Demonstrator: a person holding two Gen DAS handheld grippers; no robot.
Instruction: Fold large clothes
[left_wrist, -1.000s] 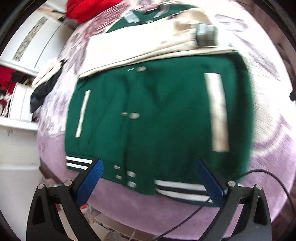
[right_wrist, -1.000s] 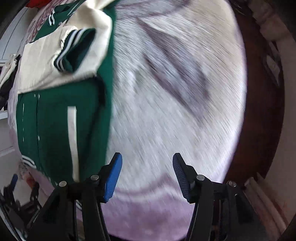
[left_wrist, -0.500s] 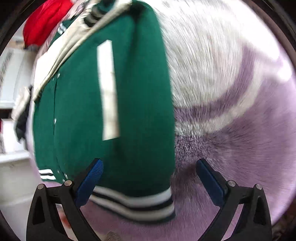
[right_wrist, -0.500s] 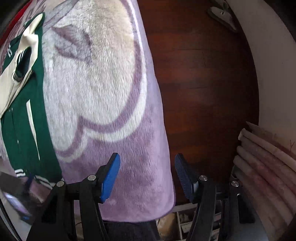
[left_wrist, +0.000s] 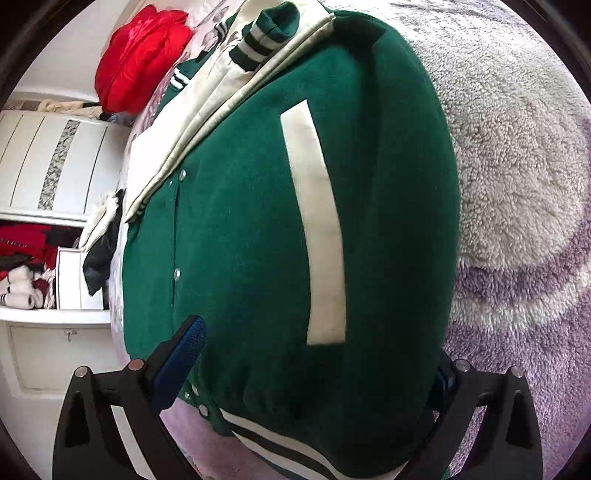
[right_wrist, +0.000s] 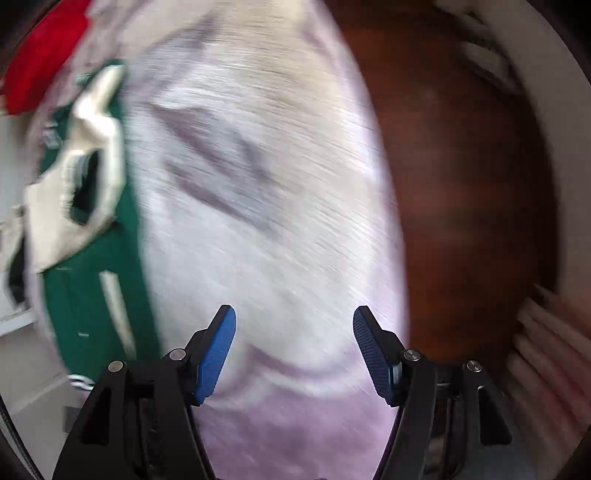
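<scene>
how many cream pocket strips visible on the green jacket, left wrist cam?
1. A cream pocket strip runs down the green varsity jacket to the right of the snap line. A matching strip on the other front panel may be out of sight.

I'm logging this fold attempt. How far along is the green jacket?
Done: both cream sleeves lie folded across the green jacket. In hand: the left gripper, jaws closing, straddles the striped hem; the right gripper, opening, holds nothing. Left: folding the body.

A red puffy bundle (left_wrist: 138, 61) lies at the purple-and-white fleece blanket's (left_wrist: 517, 229) far end, beside white cabinets (left_wrist: 48, 162).
</scene>
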